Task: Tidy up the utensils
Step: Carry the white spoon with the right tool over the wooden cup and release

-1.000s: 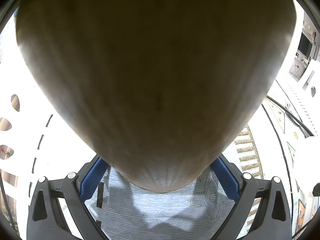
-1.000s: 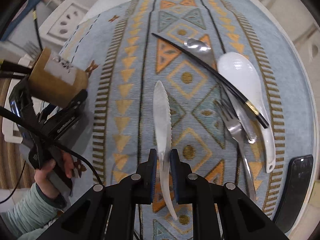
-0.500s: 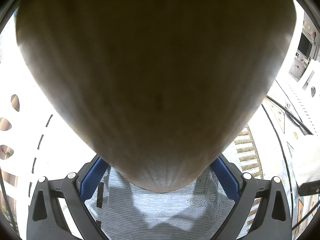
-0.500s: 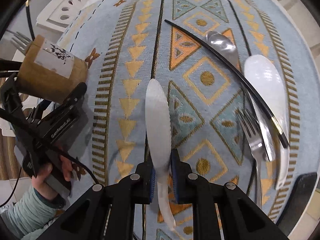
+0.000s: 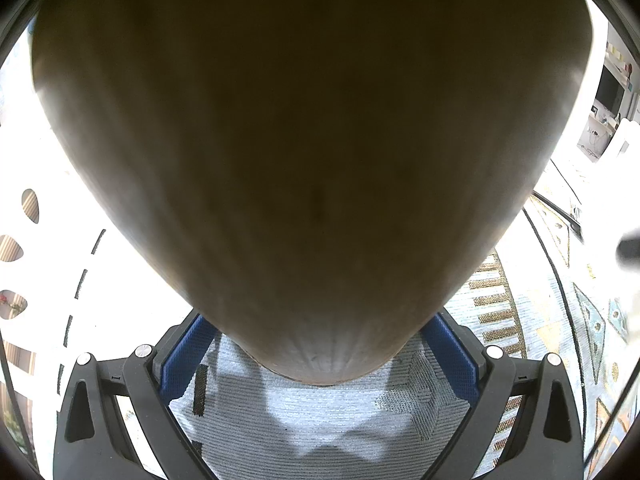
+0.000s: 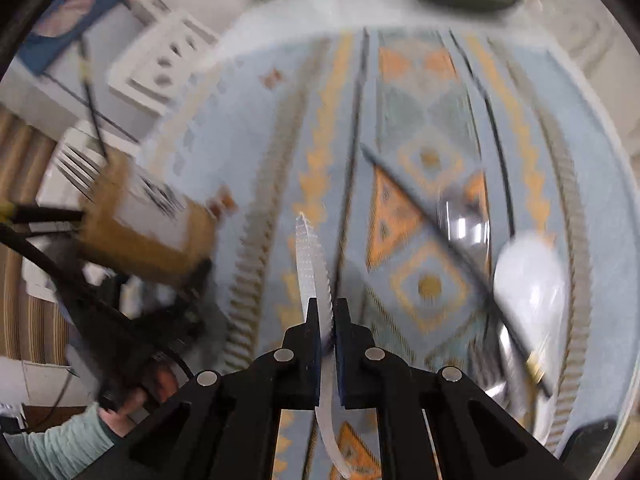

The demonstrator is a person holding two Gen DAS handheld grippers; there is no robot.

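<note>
Through your left wrist camera, the brown utensil holder [image 5: 312,152] fills nearly the whole view, its rounded wall pressed between the blue pads [image 5: 448,356] of your left gripper [image 5: 316,364]; the jaws stand wide apart and are clamped on its sides. Beneath it lies the patterned mat [image 5: 320,432], grey-blue here, with gold stripes running off to the right.

Through your right wrist camera, blurred by motion, your right gripper [image 6: 327,332] has its jaws nearly closed on a white plastic knife [image 6: 314,276], pinched around mid-length; the serrated blade points away from you, lifted above the mat [image 6: 420,120], and the handle curves back below the jaws. At the left, the holder [image 6: 148,232] sits tilted in the left gripper [image 6: 152,312], with your left hand [image 6: 136,396] near the bottom left corner. A fork's tines [image 6: 76,170] stick out of the holder's far end. On the right of the mat lie a black chopstick [image 6: 440,236], a metal spoon [image 6: 464,220] and a white spoon [image 6: 528,292], touching or overlapping one another.
</note>
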